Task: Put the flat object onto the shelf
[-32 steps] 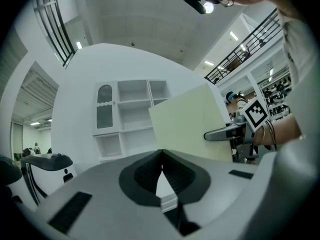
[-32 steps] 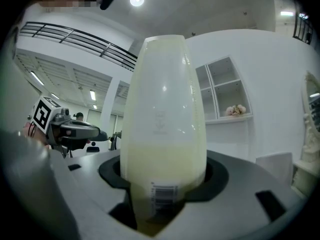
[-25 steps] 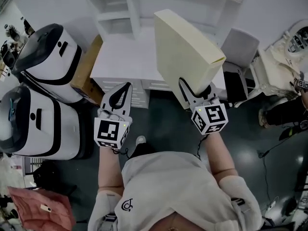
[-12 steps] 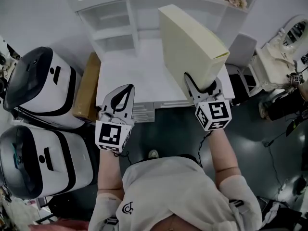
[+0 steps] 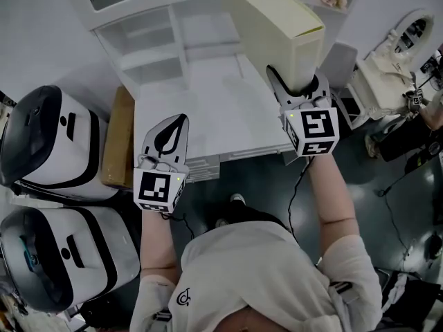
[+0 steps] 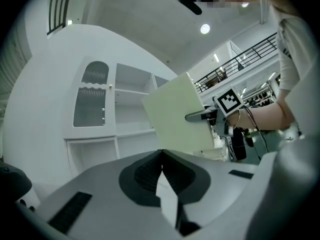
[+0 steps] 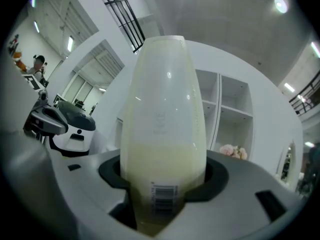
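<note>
your right gripper (image 5: 296,83) is clamped on the lower edge of the cream flat object (image 5: 266,19), which stands upright at one o'clock, in front of the white shelf (image 5: 145,50) at eleven. your left gripper (image 5: 173,128), at nine o'clock, has its jaws closed together on nothing.

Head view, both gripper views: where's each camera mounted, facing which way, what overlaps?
Head view: on the person's head, facing steeply down onto white desk and white shelf unit; both forearms, torso, left tool, right tool show.
Left gripper view: on the left tool, facing the shelf unit; its shut jaws and the person's right forearm show.
Right gripper view: on the right tool, facing the shelf unit; its jaws clamp the pale yellow flat box.
Shared: all three show box and shelf unit.
</note>
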Tool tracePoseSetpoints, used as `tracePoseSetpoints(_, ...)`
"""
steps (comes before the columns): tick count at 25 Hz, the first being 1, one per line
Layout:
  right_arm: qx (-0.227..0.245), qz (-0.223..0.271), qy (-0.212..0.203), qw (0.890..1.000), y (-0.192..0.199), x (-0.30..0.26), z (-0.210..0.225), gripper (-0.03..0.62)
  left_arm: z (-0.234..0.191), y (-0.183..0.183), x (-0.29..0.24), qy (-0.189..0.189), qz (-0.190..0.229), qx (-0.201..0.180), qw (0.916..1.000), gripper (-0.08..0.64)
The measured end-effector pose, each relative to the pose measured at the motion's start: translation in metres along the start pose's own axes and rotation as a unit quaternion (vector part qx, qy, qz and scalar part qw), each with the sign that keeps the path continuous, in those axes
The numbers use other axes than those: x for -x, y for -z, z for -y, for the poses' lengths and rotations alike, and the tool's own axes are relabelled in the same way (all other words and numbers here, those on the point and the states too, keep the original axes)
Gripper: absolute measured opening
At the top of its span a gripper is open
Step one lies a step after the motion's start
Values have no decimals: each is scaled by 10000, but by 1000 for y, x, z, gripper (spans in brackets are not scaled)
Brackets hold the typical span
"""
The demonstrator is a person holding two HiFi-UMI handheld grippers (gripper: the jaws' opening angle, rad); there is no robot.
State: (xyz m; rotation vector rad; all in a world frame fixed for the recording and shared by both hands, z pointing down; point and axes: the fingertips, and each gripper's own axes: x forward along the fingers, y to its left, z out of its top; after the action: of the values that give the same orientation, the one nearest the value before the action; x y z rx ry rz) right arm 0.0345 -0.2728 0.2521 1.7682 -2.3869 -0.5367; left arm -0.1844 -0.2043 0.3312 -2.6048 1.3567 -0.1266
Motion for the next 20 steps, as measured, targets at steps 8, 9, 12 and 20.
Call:
tracePoseSetpoints(8,1741,89,85,9847,-57,-59,23,272,-19,-4,-23,-129,13,83,9999,14)
tracePoseSetpoints(9,2072,98,129,9782,-63,-66,25,272,-22,-3,-26,-111,13,132,9998,14)
tracePoseSetpoints(12,2986,15,311,9539,-73,-87,30,273,-28,-1,-32,-109,17,190,9998,14)
tracePoseSetpoints(20,4017,-620,172,9135,-77,-156,41,282,-54,3,-43,-473,99,300,9984,14)
